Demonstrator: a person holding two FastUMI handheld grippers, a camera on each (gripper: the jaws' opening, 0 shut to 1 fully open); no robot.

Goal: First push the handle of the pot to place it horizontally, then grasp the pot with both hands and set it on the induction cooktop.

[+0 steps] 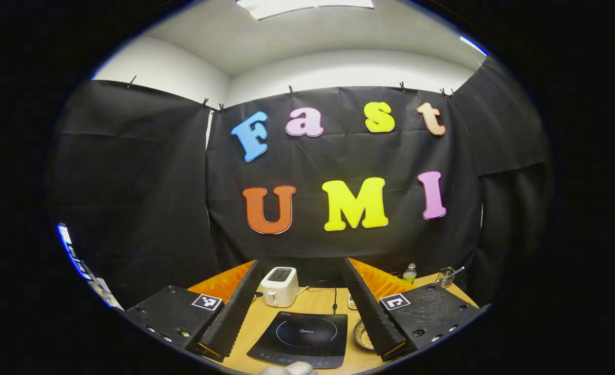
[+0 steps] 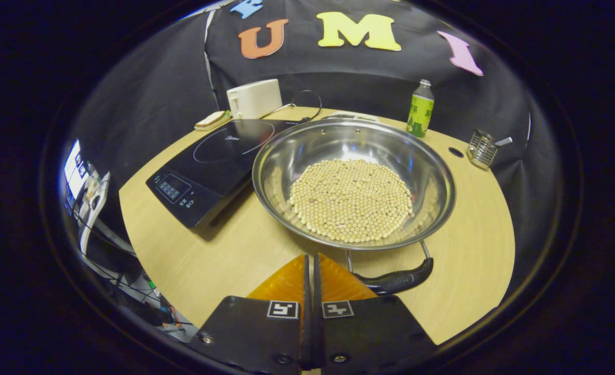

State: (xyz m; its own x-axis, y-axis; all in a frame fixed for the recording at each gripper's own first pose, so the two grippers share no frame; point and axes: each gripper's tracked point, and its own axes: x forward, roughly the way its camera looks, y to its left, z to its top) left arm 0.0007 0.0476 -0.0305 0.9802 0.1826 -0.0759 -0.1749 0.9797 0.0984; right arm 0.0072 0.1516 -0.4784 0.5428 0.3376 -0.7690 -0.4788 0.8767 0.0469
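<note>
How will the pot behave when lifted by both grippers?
The pot is wide, shallow steel, so probably stiff but slick to grip. The beans lie loose in it, so they may slide or spill if it tilts. One handle shows on the near rim; a lift there alone would likely tip it.

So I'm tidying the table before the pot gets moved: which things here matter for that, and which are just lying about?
Needed:
pot
pot handle
induction cooktop
right gripper
left gripper

Lying about:
toaster
sandwich
green bottle
wire holder
</note>
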